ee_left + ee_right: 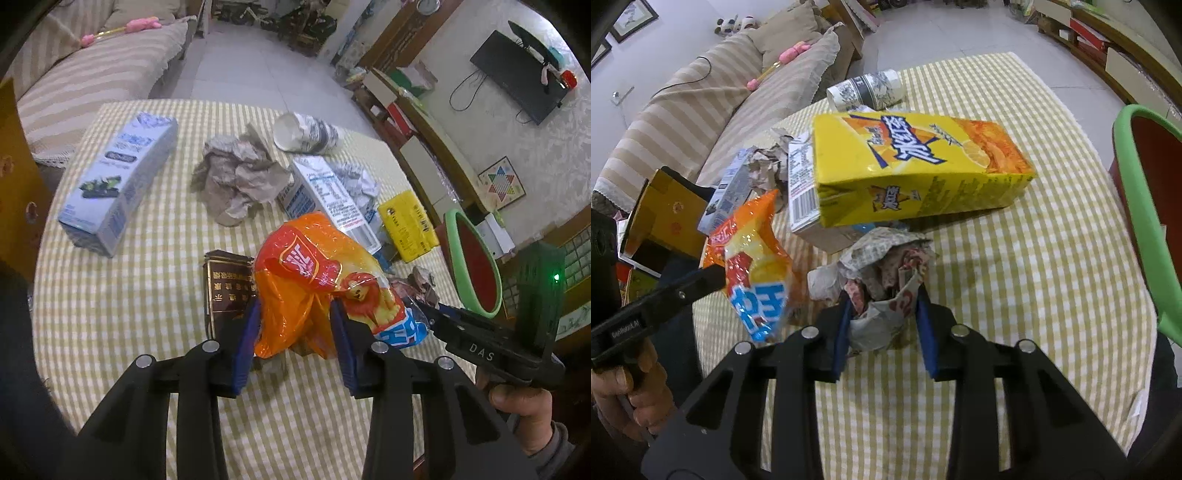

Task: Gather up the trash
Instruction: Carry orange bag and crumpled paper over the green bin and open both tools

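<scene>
Both grippers, left gripper (295,339) and right gripper (884,328): black frames, silver round screws, blue finger pads (245,339); grey sleeve (557,448) at right hand (524,413).

Orange snack bag (306,280), yellow-checked tablecloth (122,295), green-rimmed bin (476,266).

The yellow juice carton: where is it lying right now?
In the right wrist view the yellow juice carton lies on its side mid-table, just beyond the crumpled newspaper wad held in the right gripper, with the green-rimmed bin to its right.
</scene>
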{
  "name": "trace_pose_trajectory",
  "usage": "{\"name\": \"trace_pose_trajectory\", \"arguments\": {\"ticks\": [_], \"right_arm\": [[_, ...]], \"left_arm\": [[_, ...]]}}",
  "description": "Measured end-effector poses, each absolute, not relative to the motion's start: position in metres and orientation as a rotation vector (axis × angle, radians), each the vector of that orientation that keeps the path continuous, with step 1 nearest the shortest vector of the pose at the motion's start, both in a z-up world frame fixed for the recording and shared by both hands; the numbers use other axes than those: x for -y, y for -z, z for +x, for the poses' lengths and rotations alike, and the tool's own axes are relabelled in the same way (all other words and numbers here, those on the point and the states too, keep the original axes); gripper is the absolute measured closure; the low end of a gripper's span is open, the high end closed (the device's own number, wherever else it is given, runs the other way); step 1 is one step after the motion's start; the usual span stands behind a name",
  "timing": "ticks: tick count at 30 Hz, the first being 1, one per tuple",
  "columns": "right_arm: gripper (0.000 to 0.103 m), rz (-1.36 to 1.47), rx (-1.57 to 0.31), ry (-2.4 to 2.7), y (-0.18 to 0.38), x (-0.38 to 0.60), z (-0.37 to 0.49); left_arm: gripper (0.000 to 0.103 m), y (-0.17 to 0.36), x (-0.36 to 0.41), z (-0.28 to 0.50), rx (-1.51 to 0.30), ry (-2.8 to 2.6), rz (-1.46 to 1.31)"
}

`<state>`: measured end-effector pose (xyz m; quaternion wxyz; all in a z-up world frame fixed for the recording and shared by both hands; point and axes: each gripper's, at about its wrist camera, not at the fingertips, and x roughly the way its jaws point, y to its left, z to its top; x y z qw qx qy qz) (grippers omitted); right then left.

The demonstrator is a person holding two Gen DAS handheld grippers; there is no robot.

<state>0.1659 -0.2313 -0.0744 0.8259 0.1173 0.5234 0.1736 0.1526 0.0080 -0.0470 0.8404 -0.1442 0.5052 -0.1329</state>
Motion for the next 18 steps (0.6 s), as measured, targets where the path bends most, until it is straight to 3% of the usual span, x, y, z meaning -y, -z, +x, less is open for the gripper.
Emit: {"name": "trace_pose_trajectory", "arguments": {"ticks": [18], "right_arm": [[0.072,0.247,-0.977,-0.347,0.026,0.264,0.146]], "left_arm": [[0.067,-0.022,0.006,0.134,-0.953,0.283,-0.264]]}}
